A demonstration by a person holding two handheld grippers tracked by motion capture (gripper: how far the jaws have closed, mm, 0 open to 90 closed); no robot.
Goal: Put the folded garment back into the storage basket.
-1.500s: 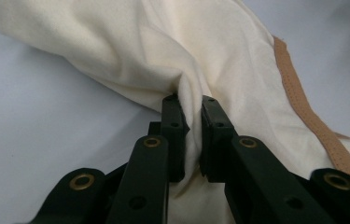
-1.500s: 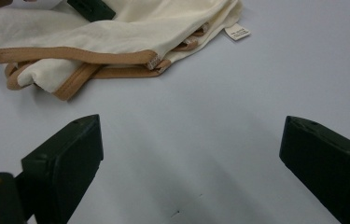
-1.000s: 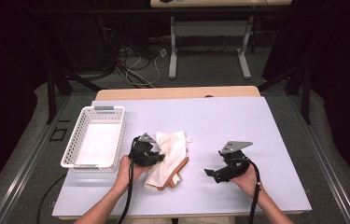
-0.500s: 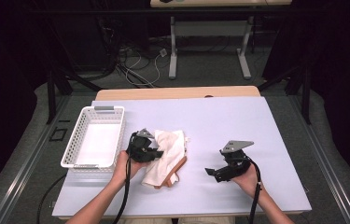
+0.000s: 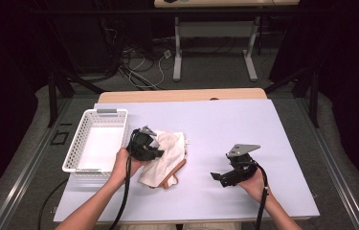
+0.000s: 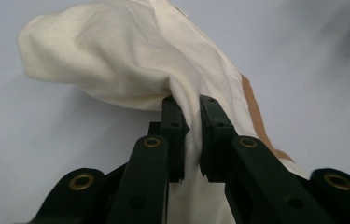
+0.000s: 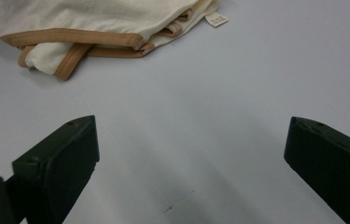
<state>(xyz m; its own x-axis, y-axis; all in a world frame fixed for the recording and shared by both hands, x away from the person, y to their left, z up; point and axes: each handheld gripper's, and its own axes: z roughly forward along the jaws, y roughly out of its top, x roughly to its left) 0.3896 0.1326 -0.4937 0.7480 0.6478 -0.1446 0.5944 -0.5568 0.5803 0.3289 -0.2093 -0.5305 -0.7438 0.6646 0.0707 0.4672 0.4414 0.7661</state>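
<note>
i've got the left gripper (image 5: 154, 147) pinched on a fold of the cream cloth (image 5: 166, 158), jaws nearly together w/ fabric bunched between the pads (image 6: 175, 122). grip sits near the cloth's left edge, prob so the rest hangs free and can be dragged or lifted toward the white basket (image 5: 85, 162), which stands just left of it. the cloth is a crumpled garment w/ tan trim (image 7: 72, 35) and a small label (image 7: 216, 19); it lies on the pale table cover (image 5: 263, 129) between basket and right gripper (image 5: 221, 176), part raised at the pinch, lower end on the table.

right gripper is empty, jaws wide apart, bare table between them. i read it as parked on standby, well apart from the cloth, aimed roughly at it so it can grab the trailing end if needed.

pose: left hand (image 5: 125, 163) comes up from the bottom edge, wrist cocked, gripper pointing right and a bit down into the fabric. right hand (image 5: 252, 182) holds its gripper low, pointing left, grey plate (image 5: 242, 149) on top.
</note>
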